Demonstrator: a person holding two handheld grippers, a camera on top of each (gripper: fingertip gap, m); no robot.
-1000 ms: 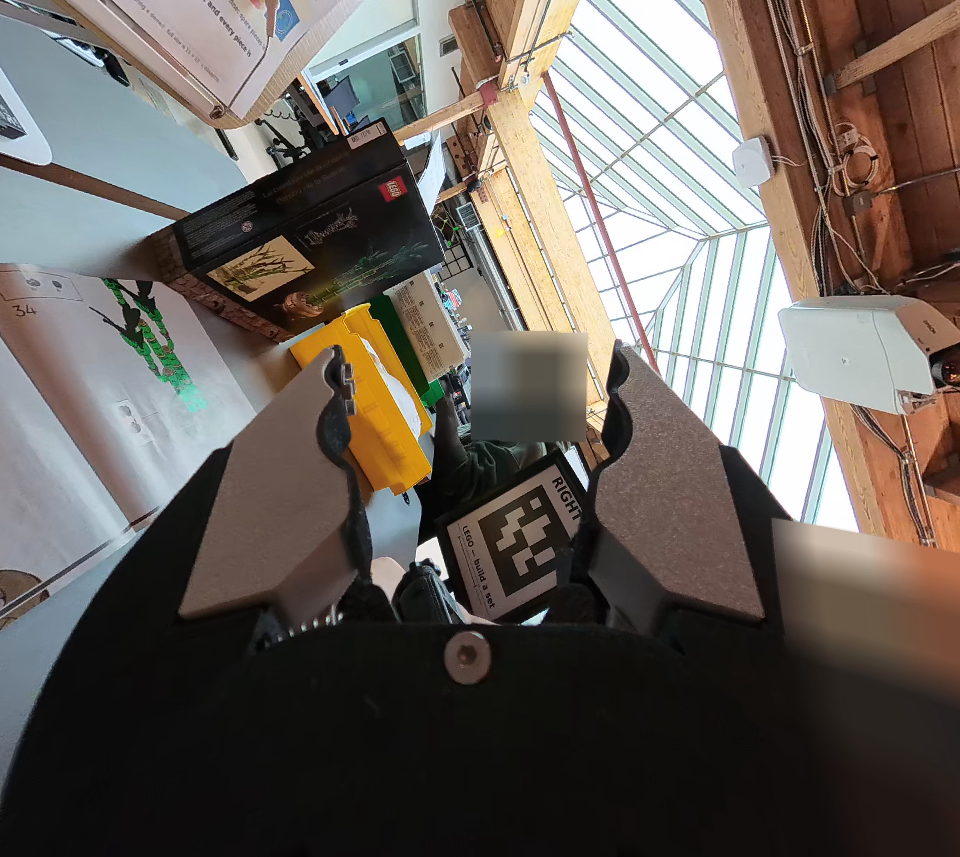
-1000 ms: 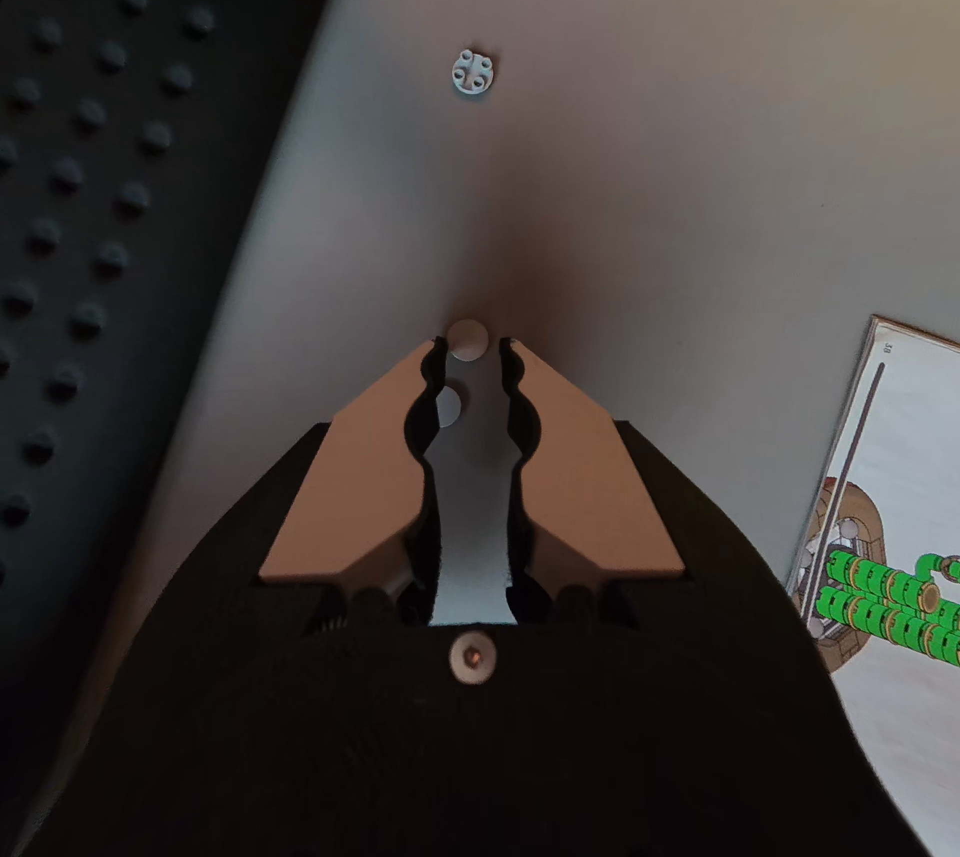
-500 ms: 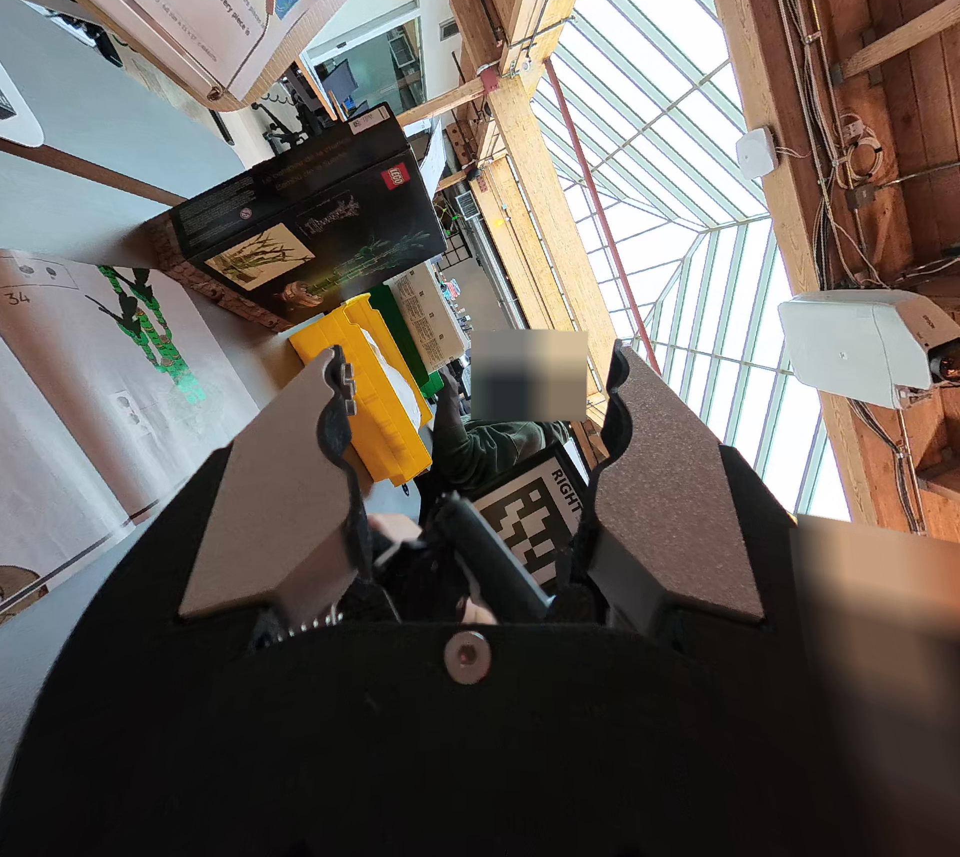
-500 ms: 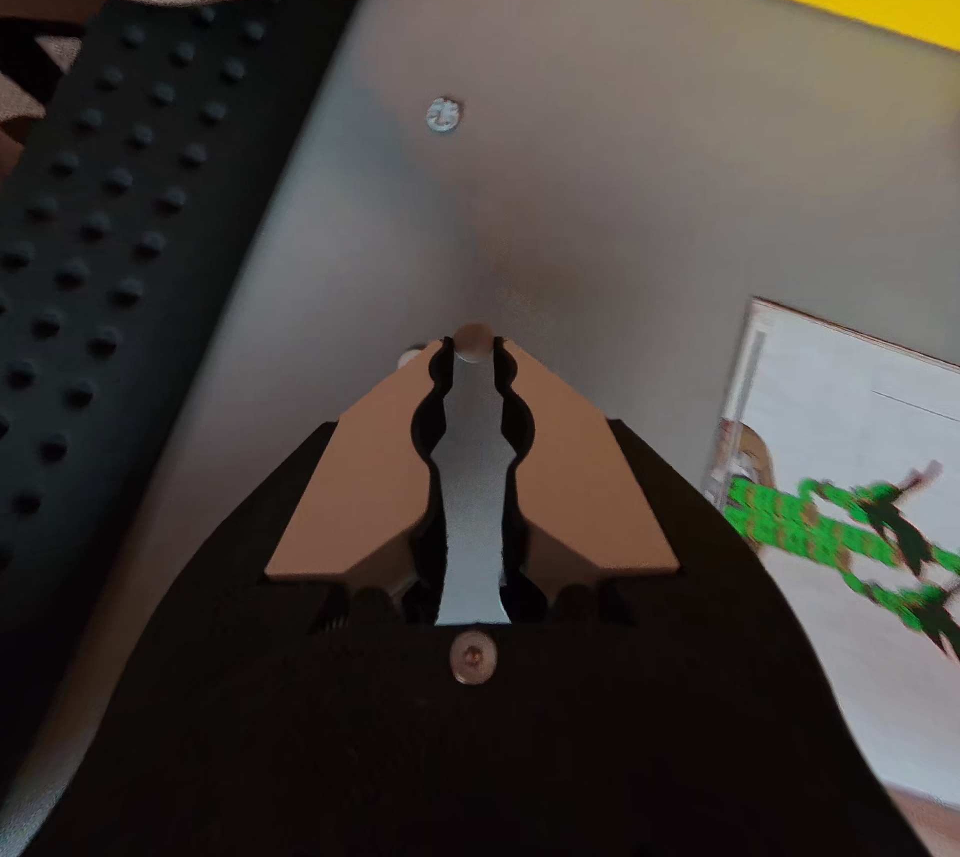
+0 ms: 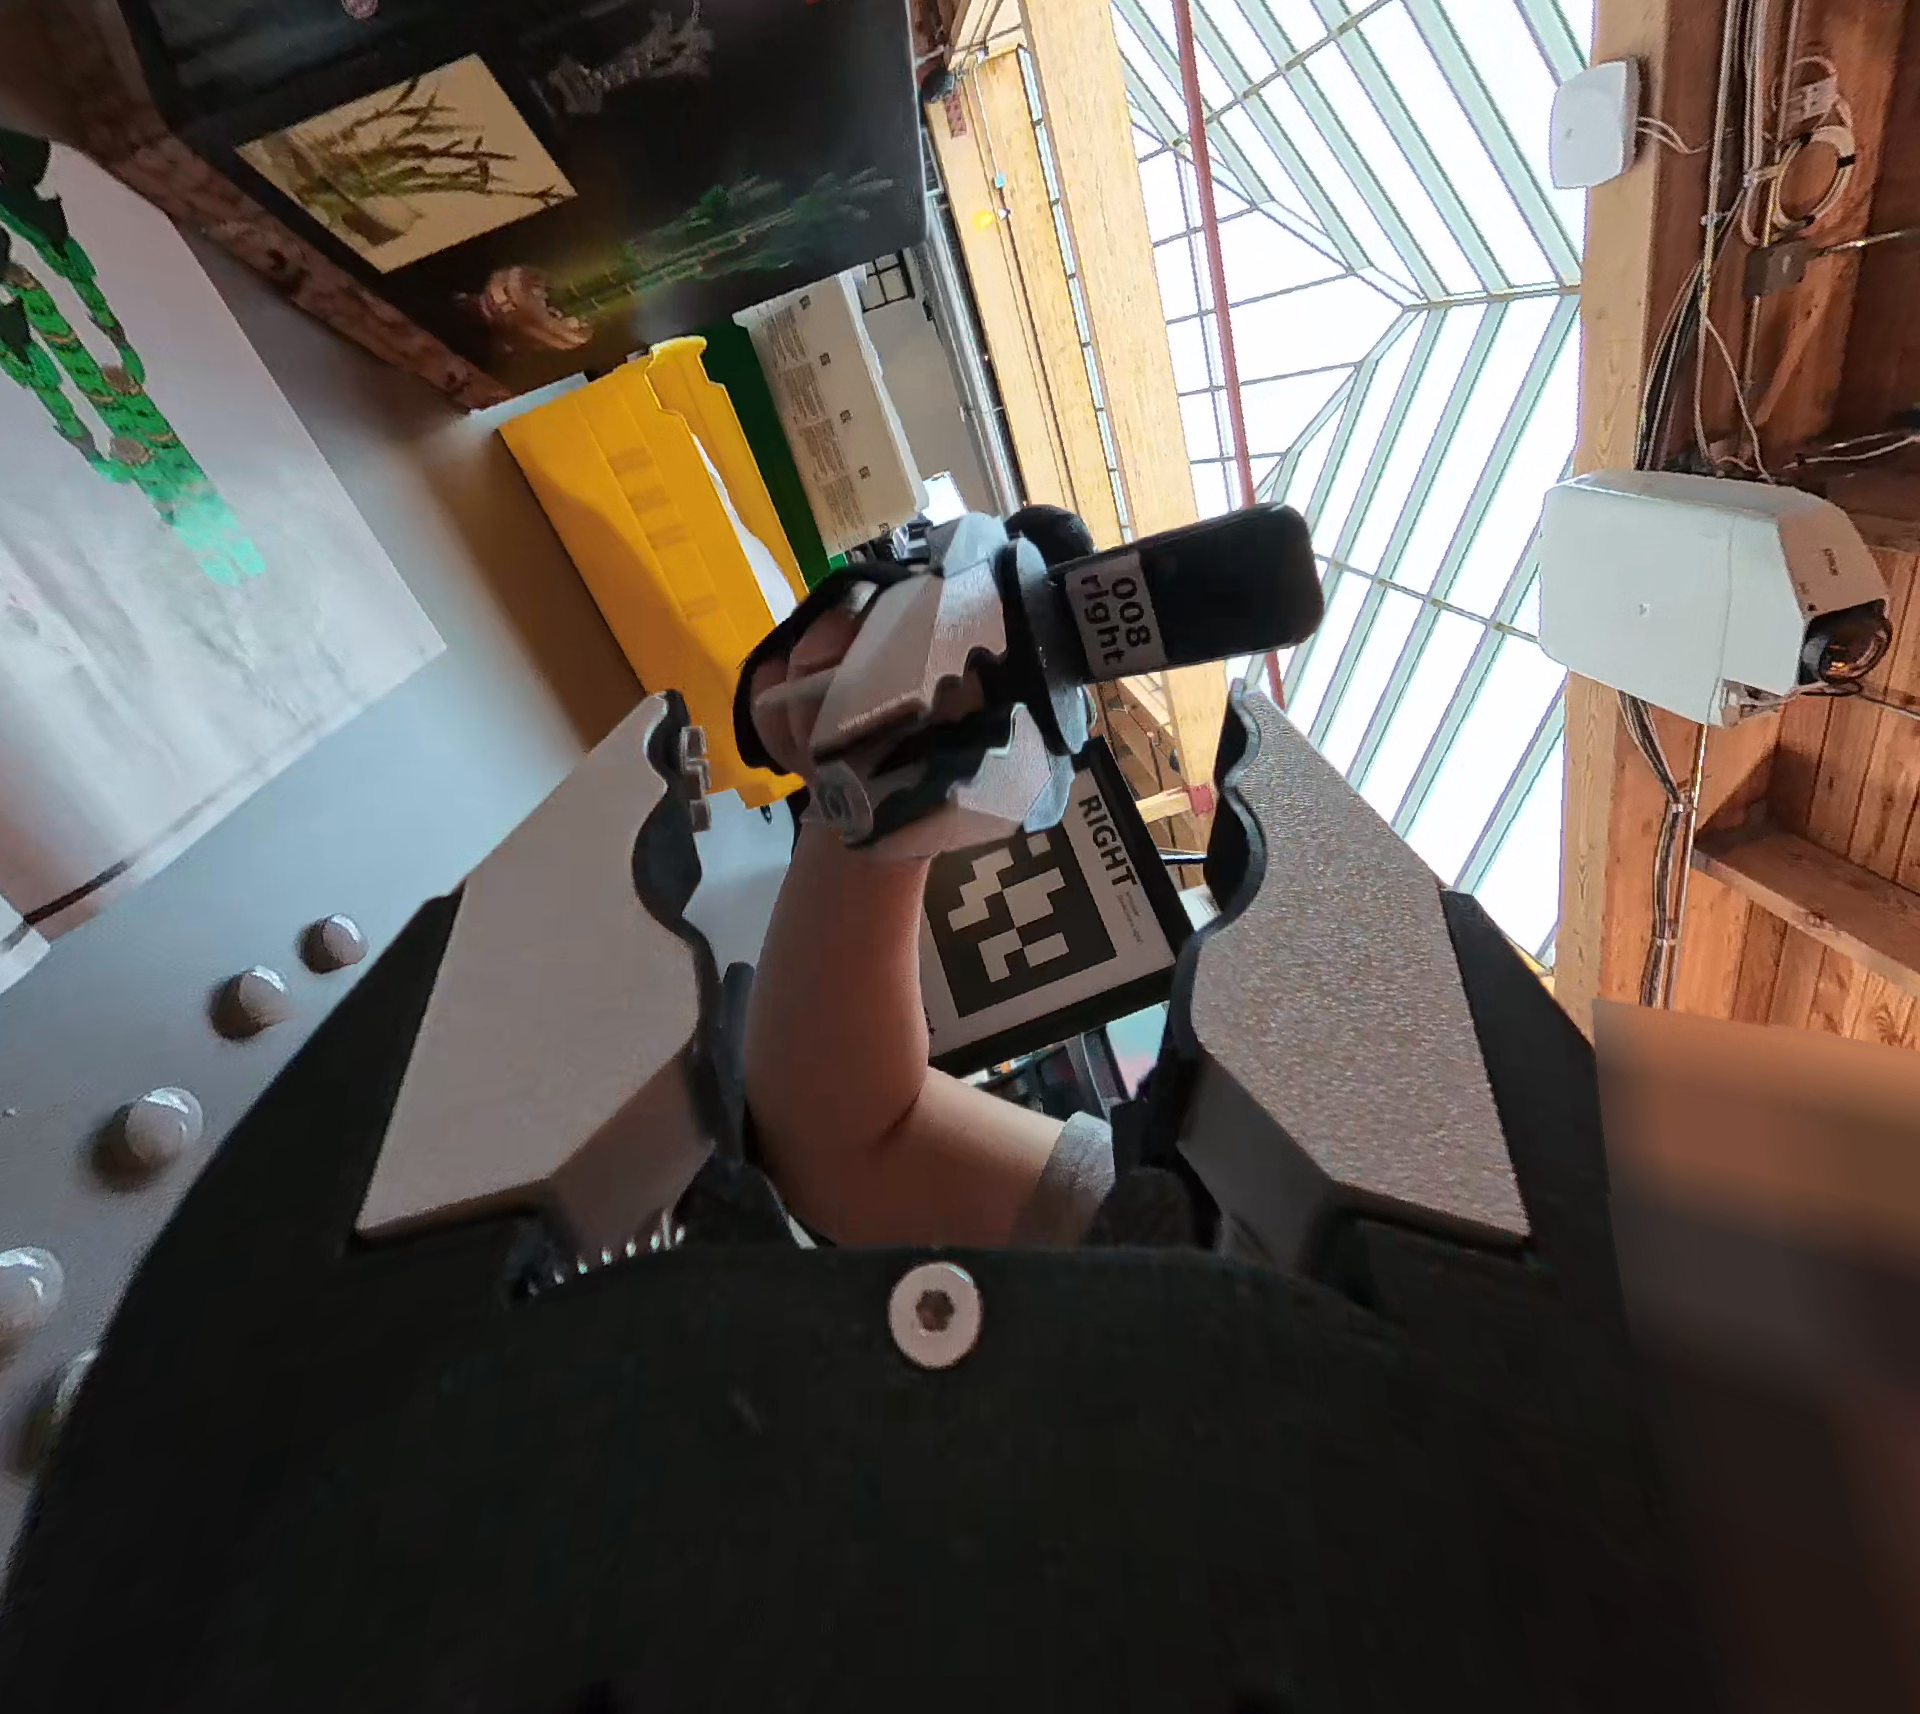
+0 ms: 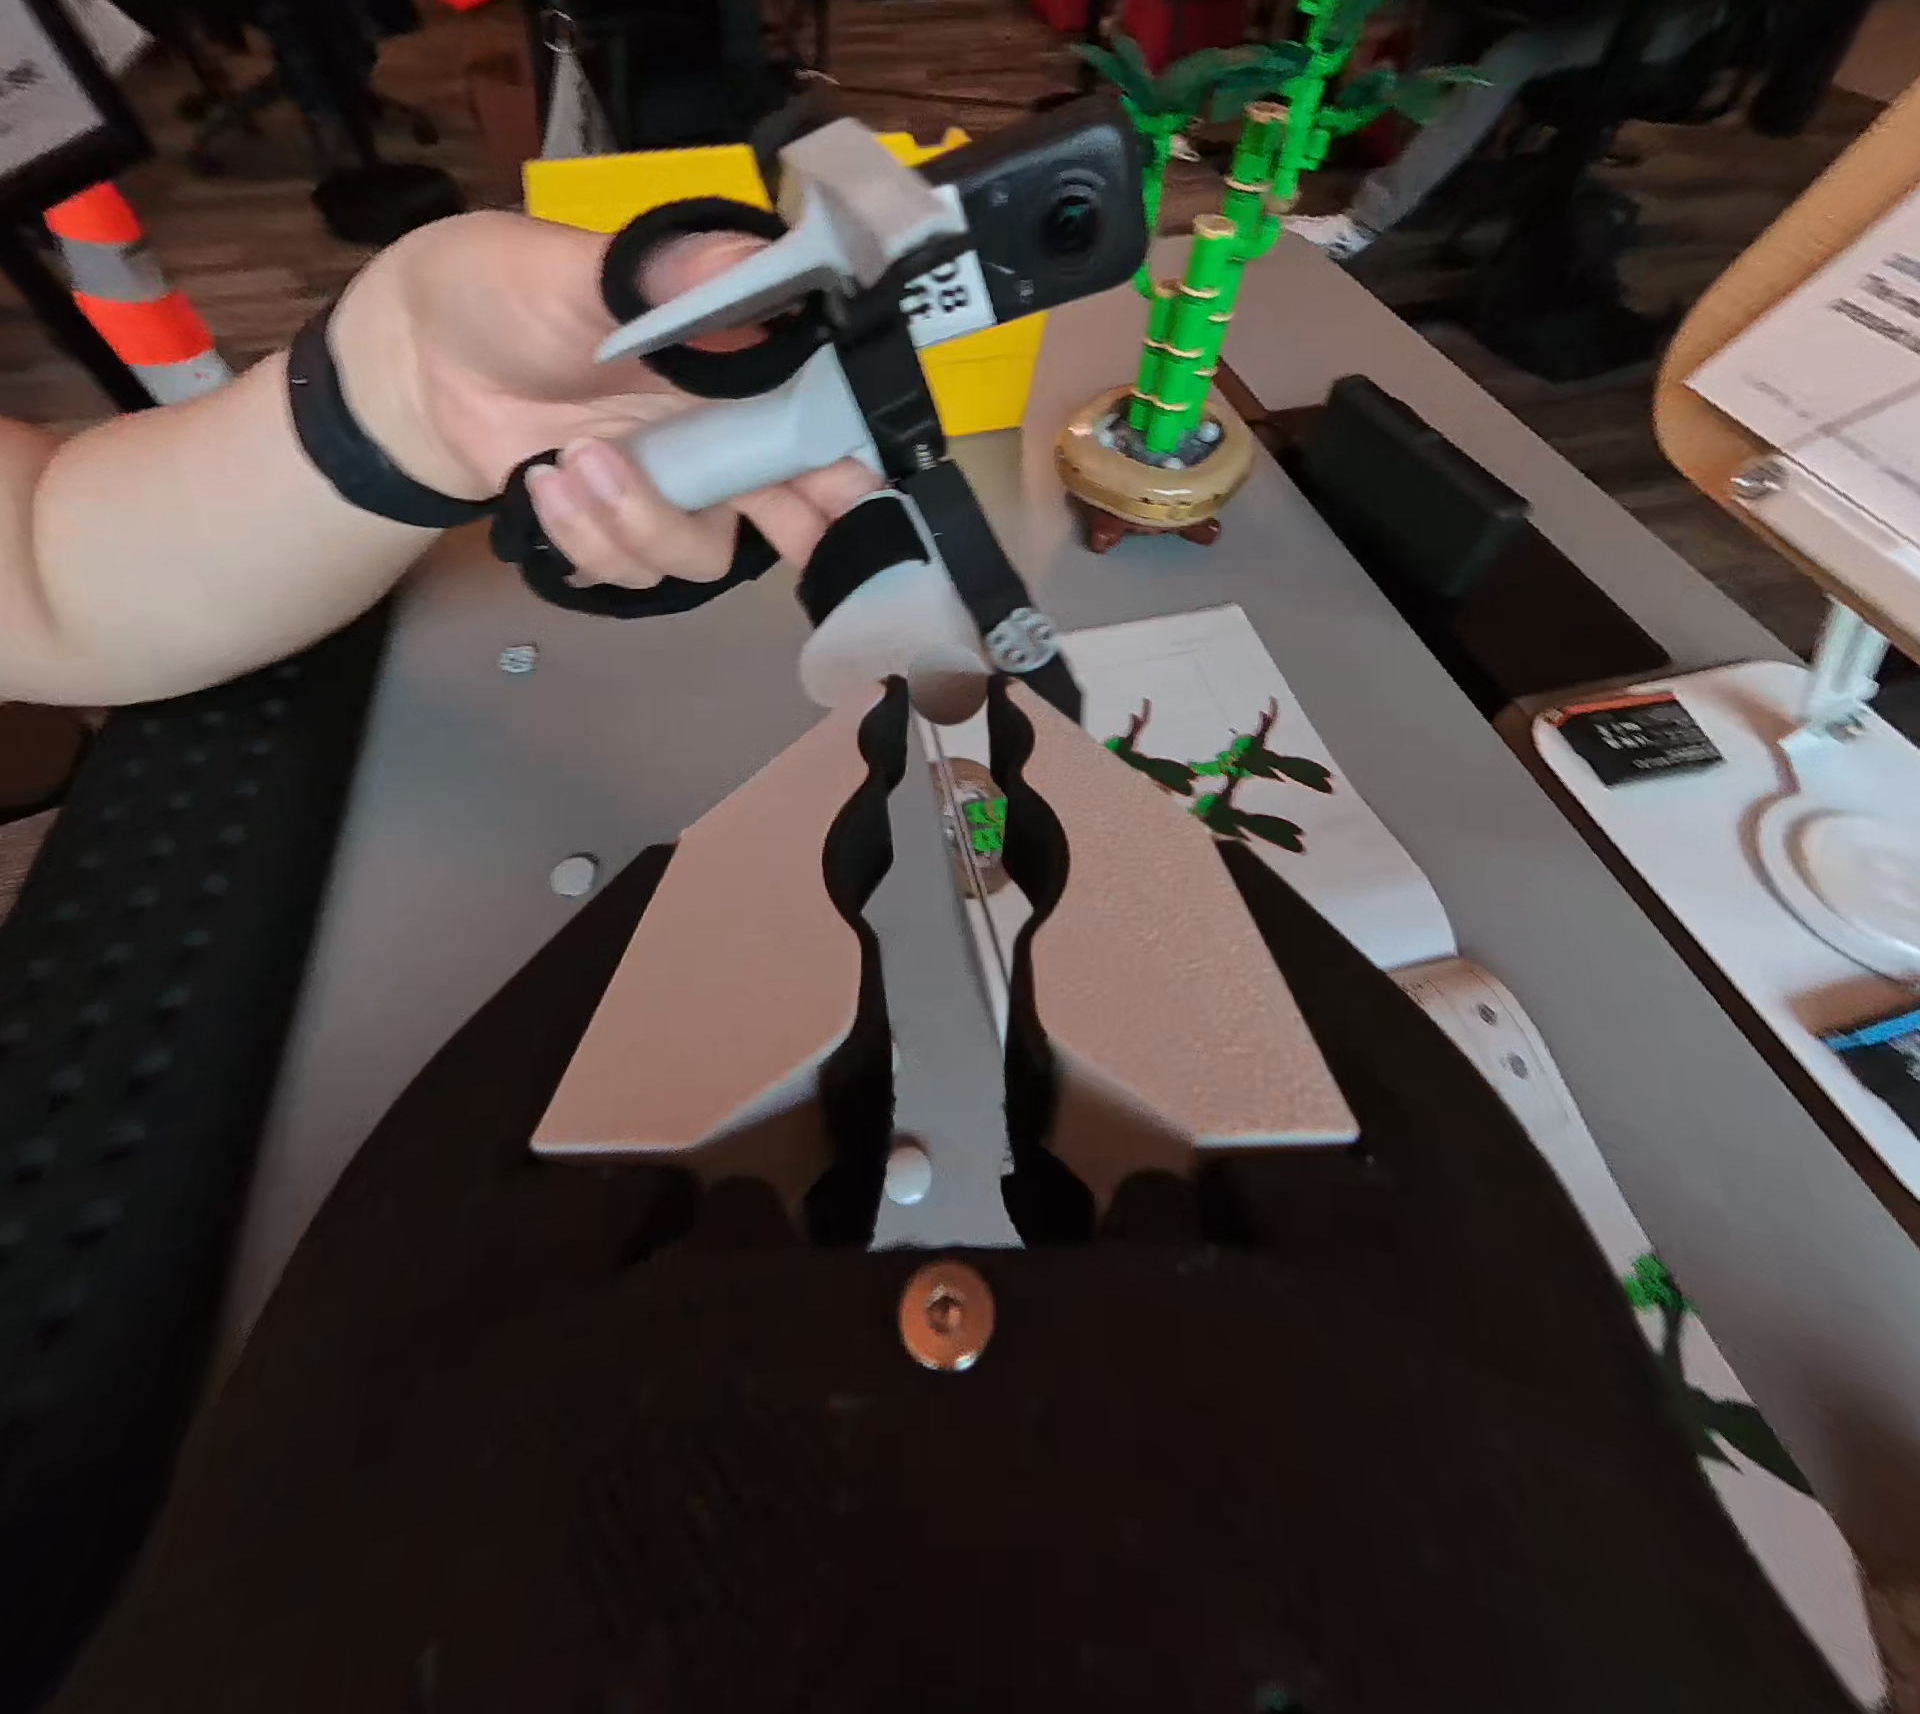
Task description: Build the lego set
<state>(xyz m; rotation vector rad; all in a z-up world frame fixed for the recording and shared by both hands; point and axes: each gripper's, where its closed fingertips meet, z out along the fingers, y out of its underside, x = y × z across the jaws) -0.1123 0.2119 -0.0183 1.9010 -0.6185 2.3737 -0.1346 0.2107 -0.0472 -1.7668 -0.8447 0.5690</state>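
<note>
My right gripper (image 6: 943, 696) is shut on a small round grey tile (image 6: 948, 694) at its fingertips and is held up off the grey table (image 6: 665, 750). My left gripper (image 5: 951, 719) is open wide, with a small grey round studded plate (image 5: 694, 765) sitting against its left fingertip. In the right wrist view the left gripper (image 6: 966, 656) hangs just beyond my right tips, and the plate (image 6: 1018, 638) shows on its black finger. The green bamboo model (image 6: 1226, 262) stands in its tan pot (image 6: 1153, 459) behind them. The open instruction booklet (image 6: 1247, 729) lies below.
A yellow bin (image 6: 977, 376) and a black set box (image 5: 520, 54) stand at the back. A black studded mat (image 6: 135, 937) covers the left. Two loose grey pieces (image 6: 517, 658) (image 6: 572, 875) lie on the table. A black block (image 6: 1413, 480) and a white pad (image 6: 1662, 833) are at the right. Left and right tips are no more than a few centimetres apart. From either gripper's tips it is about 30 cm to the green bamboo model (image 6: 1226, 262).
My right gripper closed on the round tile, lifted it off the table and tilted up to face the left gripper. The right gripper rose into the left wrist view.
</note>
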